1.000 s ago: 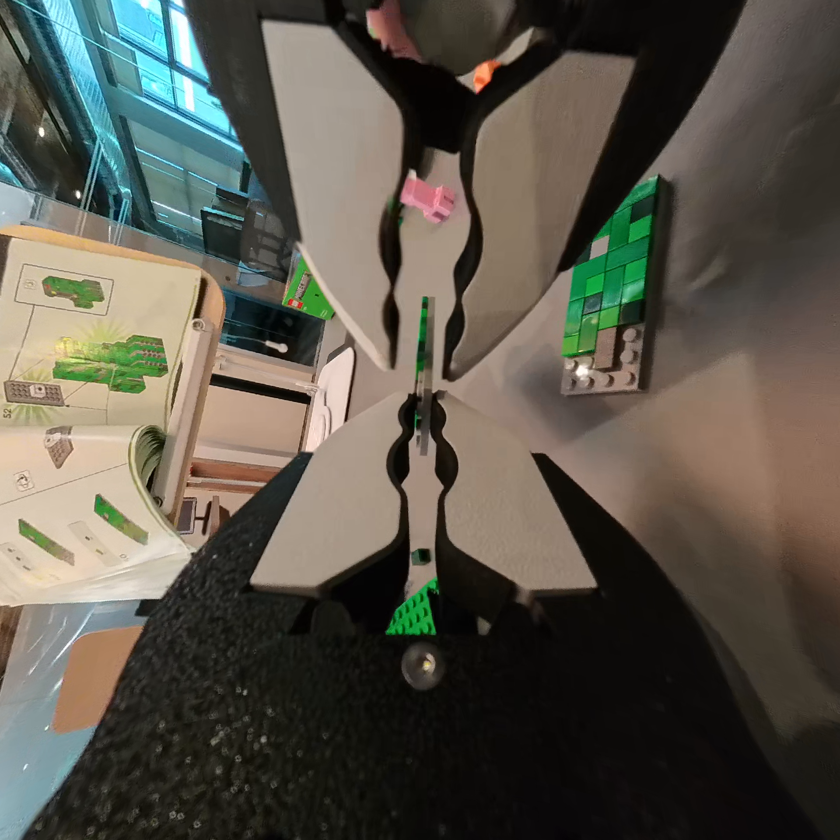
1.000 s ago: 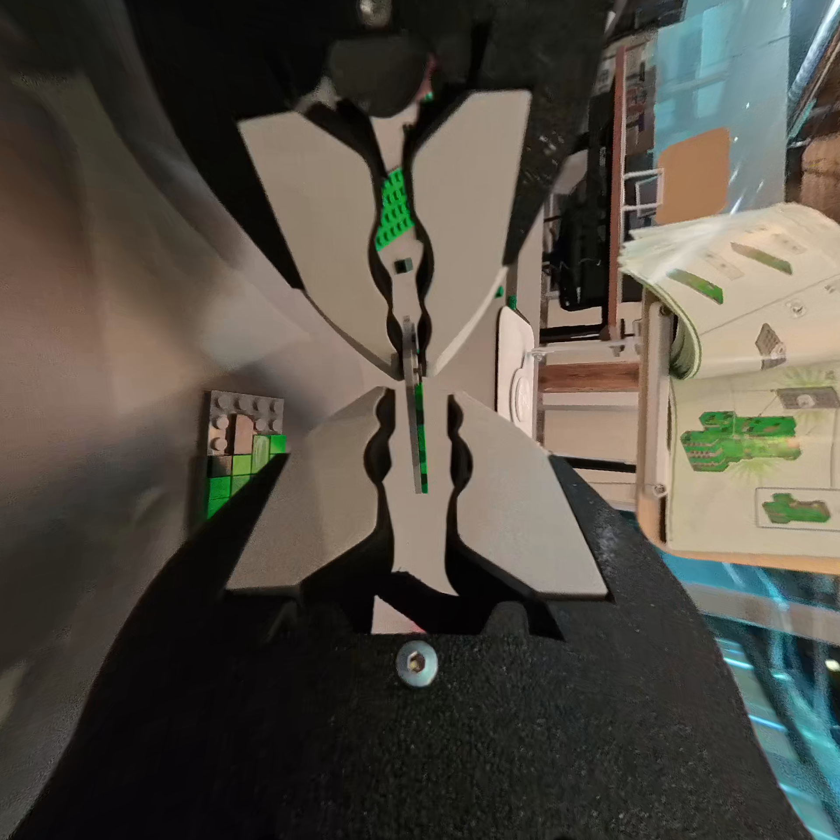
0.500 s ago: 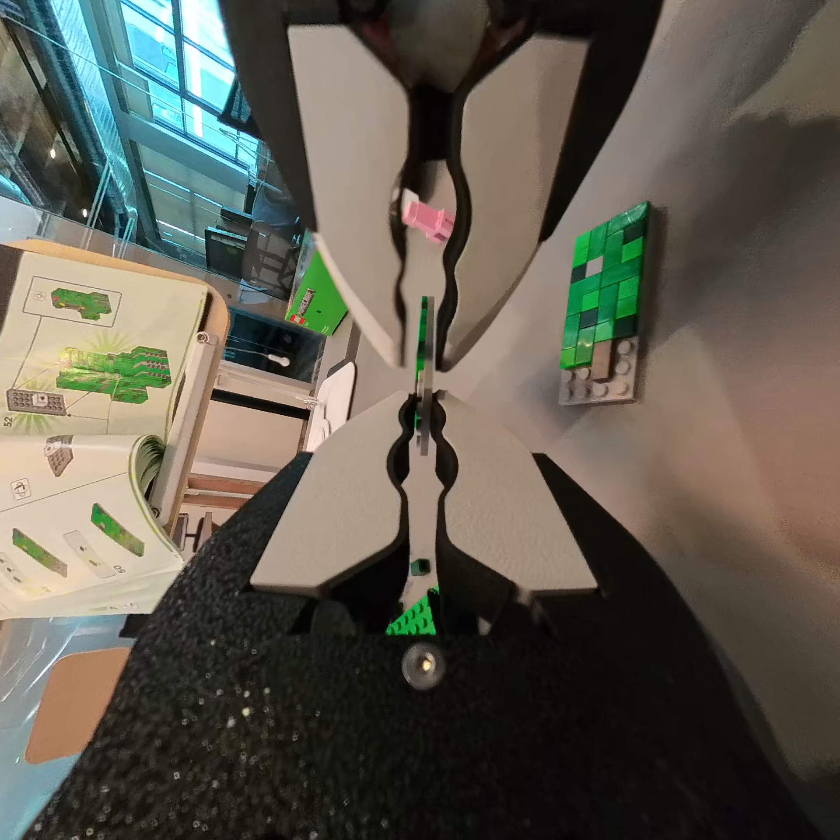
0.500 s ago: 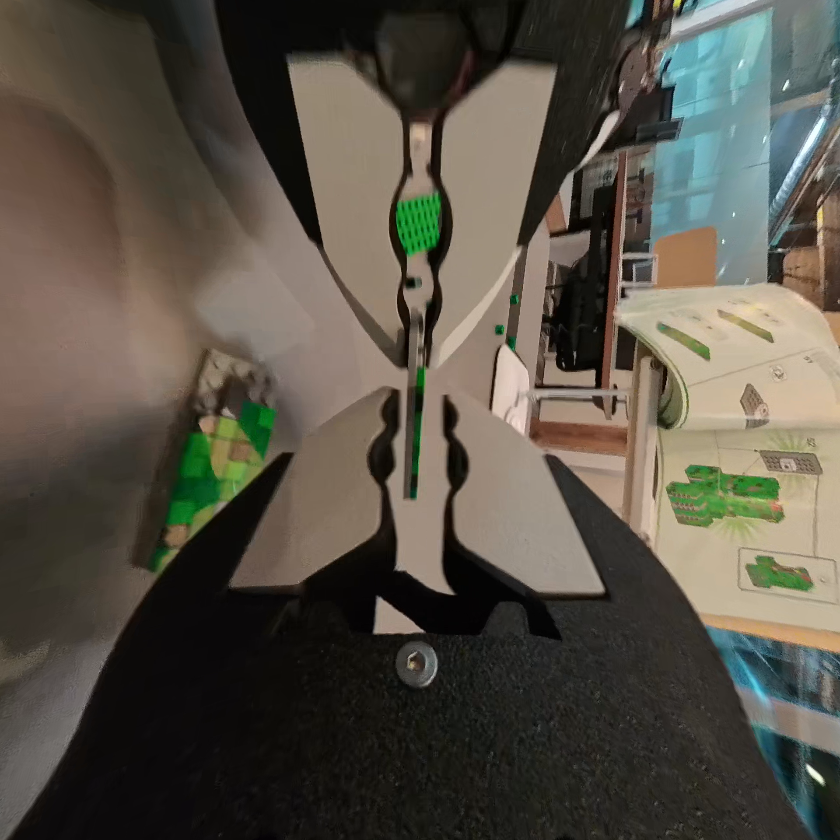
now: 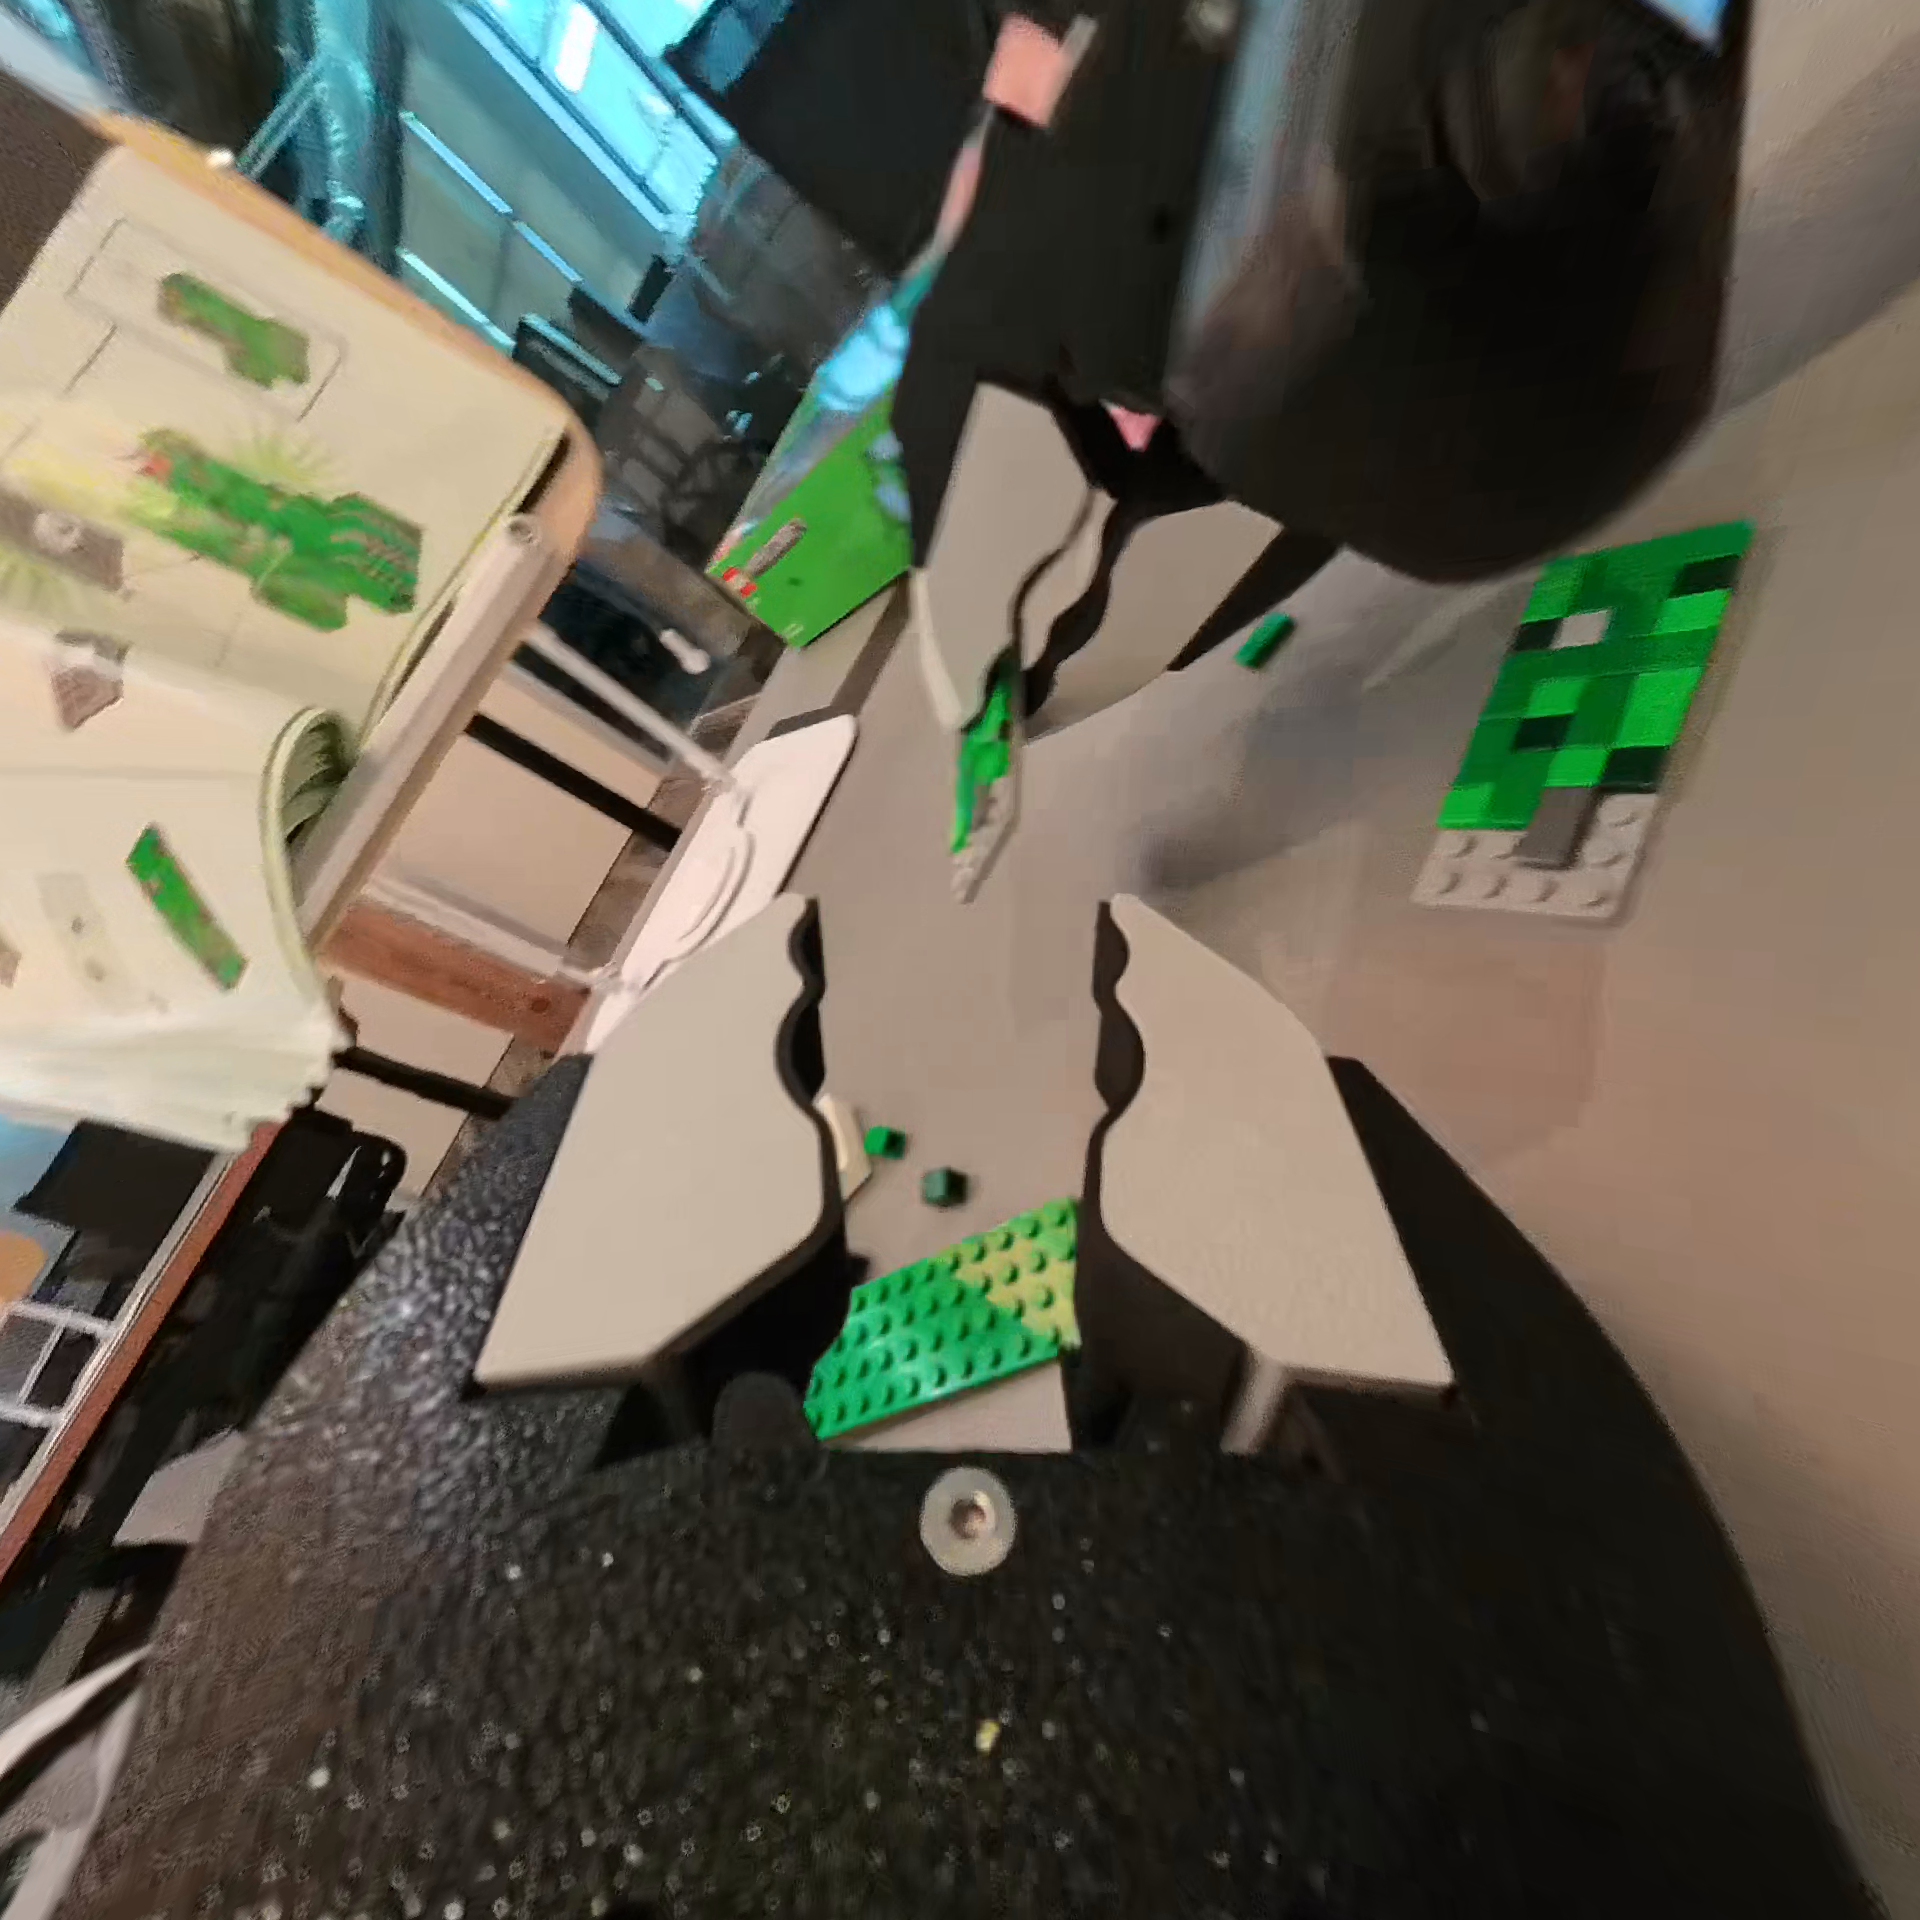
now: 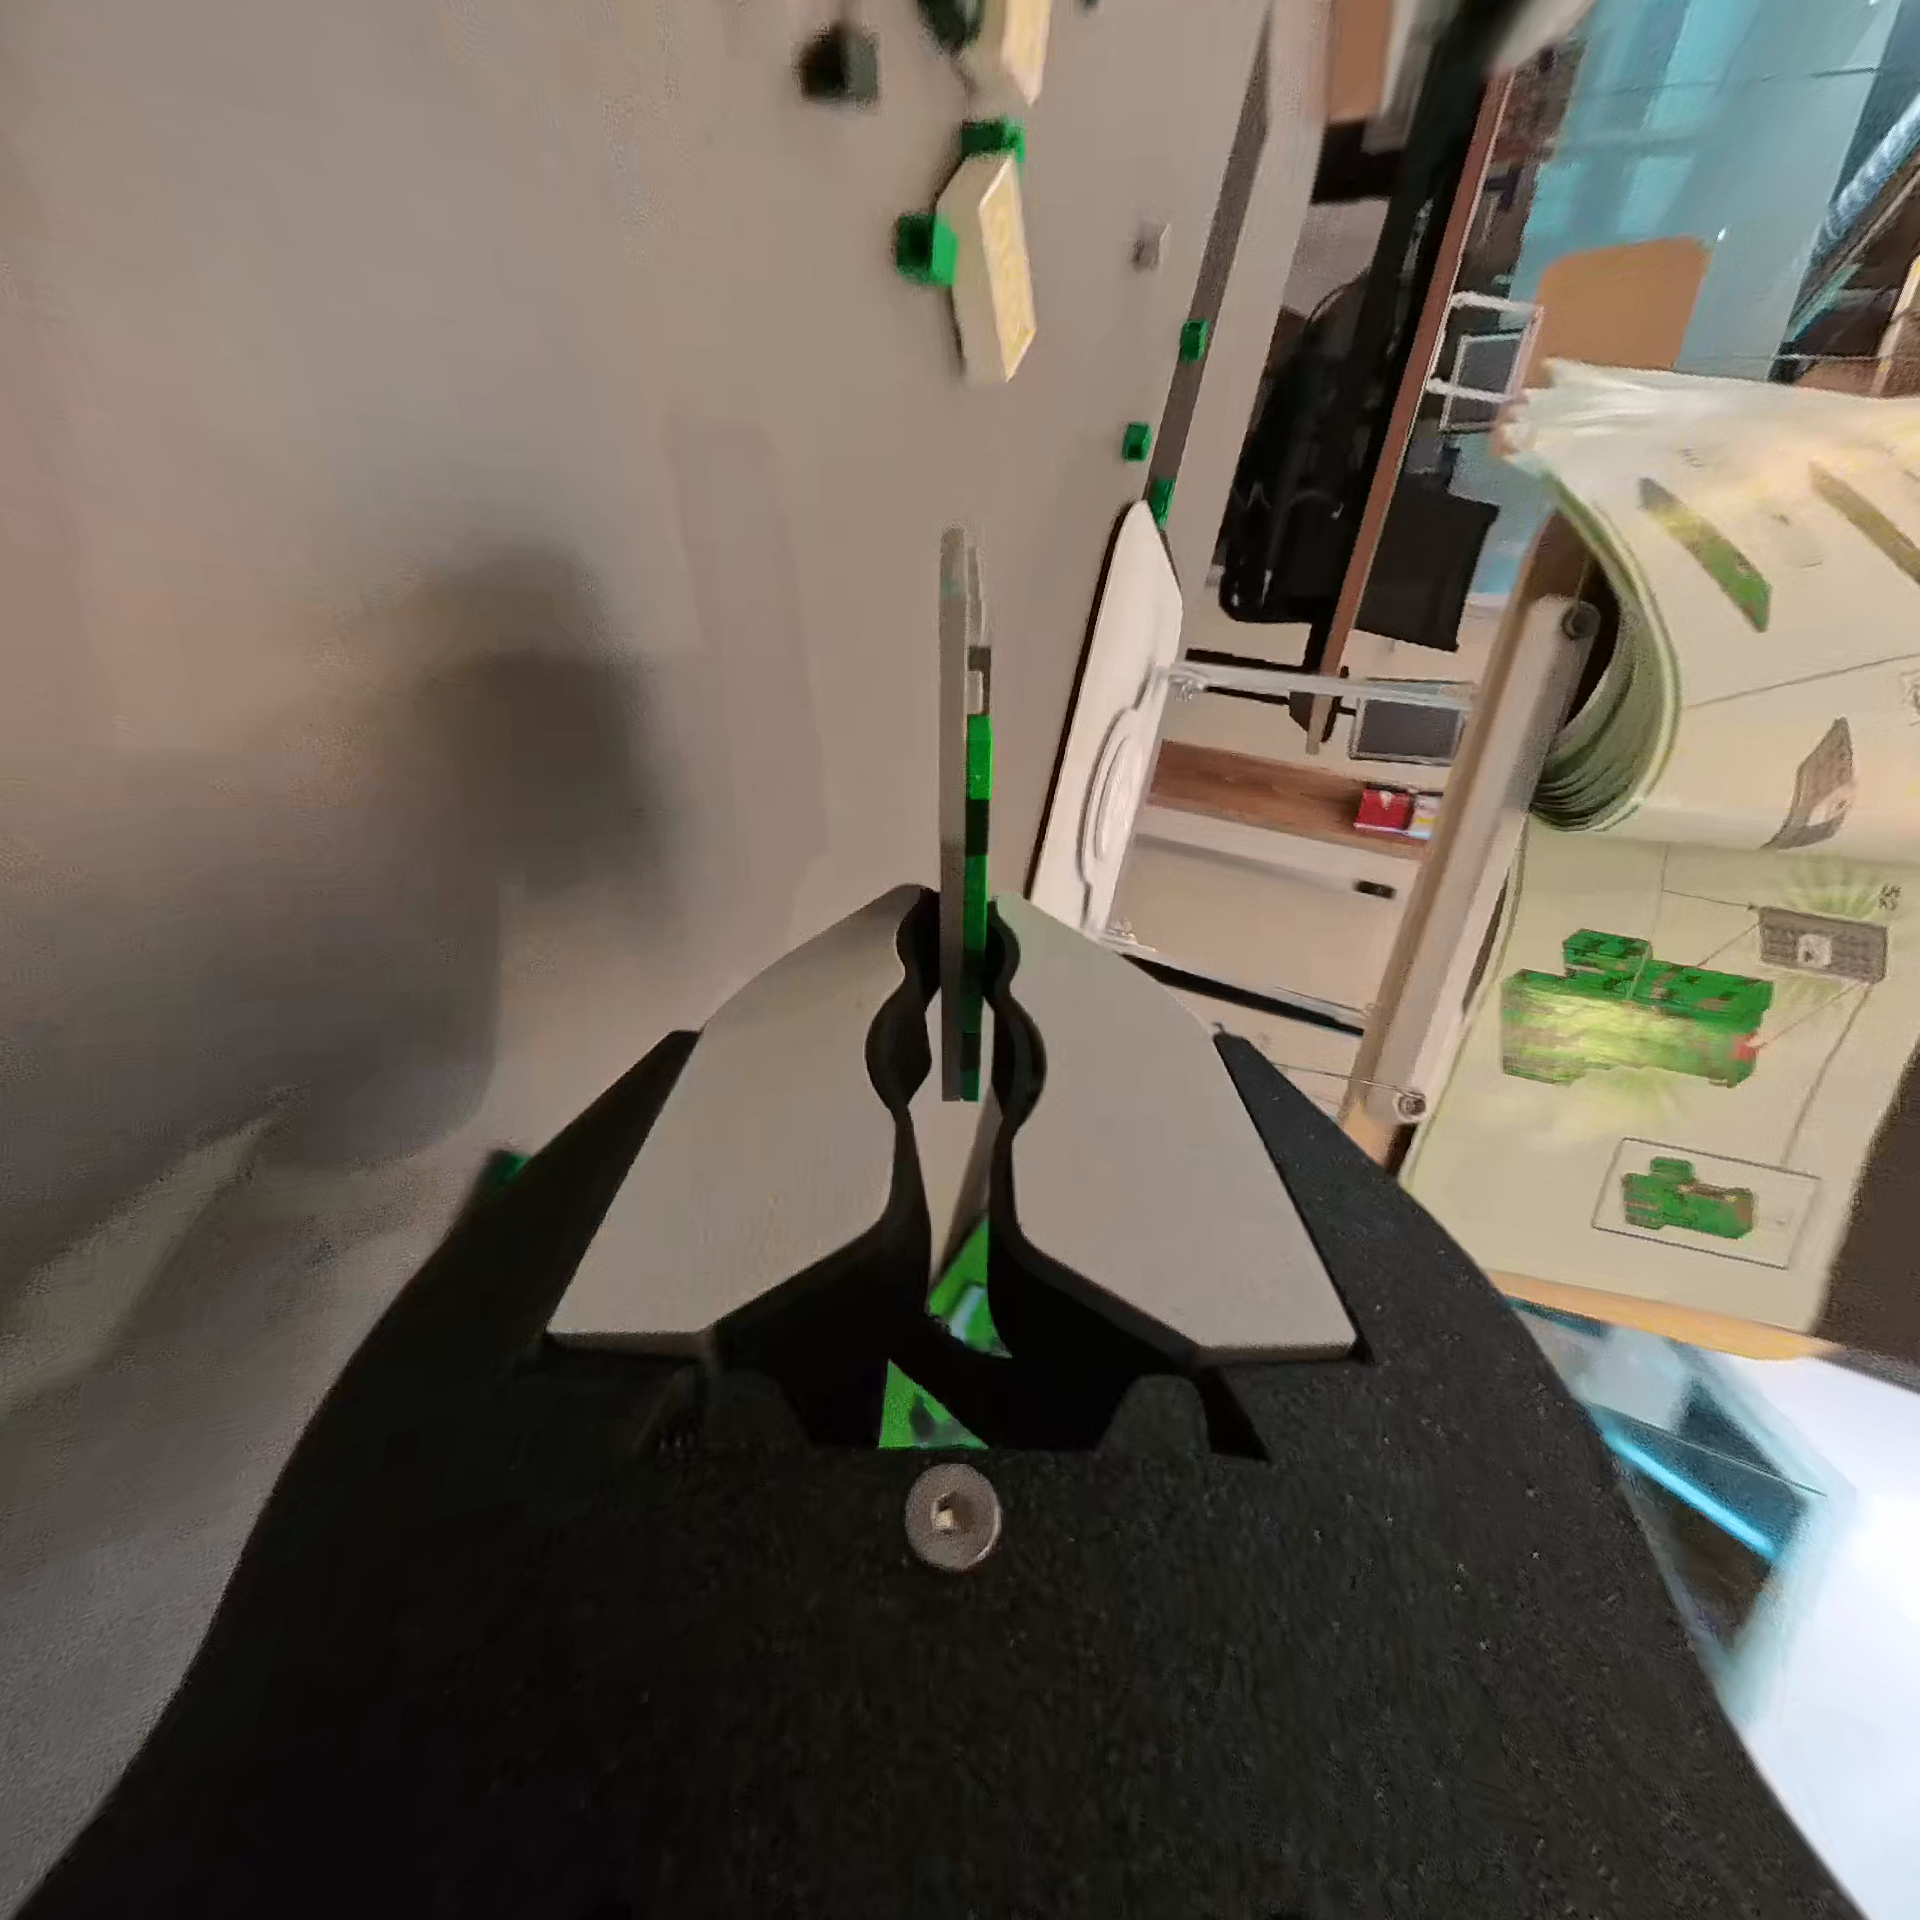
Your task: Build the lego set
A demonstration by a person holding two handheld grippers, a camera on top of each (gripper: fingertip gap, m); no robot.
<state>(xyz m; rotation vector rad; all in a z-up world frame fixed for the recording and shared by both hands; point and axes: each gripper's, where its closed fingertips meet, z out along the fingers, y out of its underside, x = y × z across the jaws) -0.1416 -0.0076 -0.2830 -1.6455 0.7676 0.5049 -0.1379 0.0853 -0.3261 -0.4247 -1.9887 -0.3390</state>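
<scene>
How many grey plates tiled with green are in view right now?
2. One grey plate lies flat on the table, right of the open left gripper. The other plate stands edge-on, clamped in the right gripper. More may be hidden.

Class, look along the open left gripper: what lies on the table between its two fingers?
In the left wrist view, between the left gripper's fingers lie two small green bricks and a green studded baseplate.
</scene>
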